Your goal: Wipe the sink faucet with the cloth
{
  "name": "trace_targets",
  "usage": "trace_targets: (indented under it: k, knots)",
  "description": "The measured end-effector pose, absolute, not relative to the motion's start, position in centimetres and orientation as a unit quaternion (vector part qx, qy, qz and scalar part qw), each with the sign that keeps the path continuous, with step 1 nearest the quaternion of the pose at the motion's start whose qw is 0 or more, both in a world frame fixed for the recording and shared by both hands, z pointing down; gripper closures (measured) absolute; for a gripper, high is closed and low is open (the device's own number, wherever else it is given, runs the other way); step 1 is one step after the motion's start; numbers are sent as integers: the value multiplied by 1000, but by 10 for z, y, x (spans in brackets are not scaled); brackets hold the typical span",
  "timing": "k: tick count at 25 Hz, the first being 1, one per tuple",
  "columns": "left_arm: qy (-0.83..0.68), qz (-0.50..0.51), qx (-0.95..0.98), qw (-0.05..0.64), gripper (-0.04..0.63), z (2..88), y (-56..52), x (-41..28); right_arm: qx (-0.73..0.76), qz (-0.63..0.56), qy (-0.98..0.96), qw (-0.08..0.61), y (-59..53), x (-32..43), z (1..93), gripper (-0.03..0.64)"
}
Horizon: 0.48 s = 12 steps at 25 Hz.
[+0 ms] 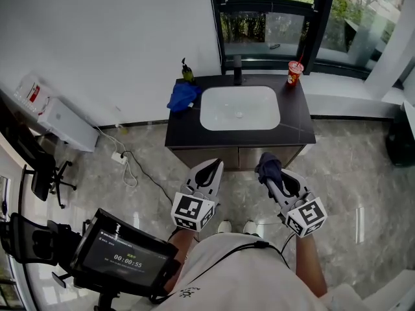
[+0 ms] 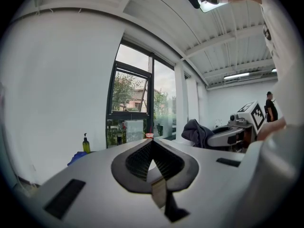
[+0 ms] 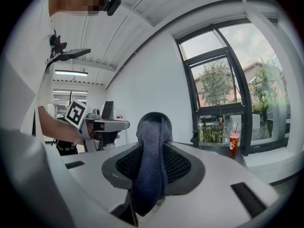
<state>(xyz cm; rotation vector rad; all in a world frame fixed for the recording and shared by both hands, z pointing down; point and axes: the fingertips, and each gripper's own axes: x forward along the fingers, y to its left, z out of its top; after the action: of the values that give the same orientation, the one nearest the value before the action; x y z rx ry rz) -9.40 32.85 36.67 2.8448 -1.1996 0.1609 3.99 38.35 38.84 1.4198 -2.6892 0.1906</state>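
Left of the sink (image 1: 220,112): soap bottle (image 1: 187,71) and a crumpled blue rag (image 1: 183,96) on the dark worktop (image 1: 298,131). Left hand-held gripper (image 1: 214,168) is out front of the sink, well short of it, jaws pressed together, empty. Faucet (image 1: 237,70) is a short dark post behind the white, rounded basin. Right hand-held gripper (image 1: 267,172) is also out front, pinching the cloth (image 3: 151,165): dark terry, folded, bulging past the tips. Red cup (image 1: 295,72) sits right of the sink, at the back.

Likely approach step. Lead with the cloth bulge, wrap the post and rub round it, keep the hard jaws off, steer clear of the cup.
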Motion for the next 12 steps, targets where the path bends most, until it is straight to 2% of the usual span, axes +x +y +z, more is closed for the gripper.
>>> trace_targets:
  k: [12]
  knots:
    - [-380, 47, 924, 24, 601, 369, 328, -94, 479, 64, -874, 53, 386, 42, 395, 497]
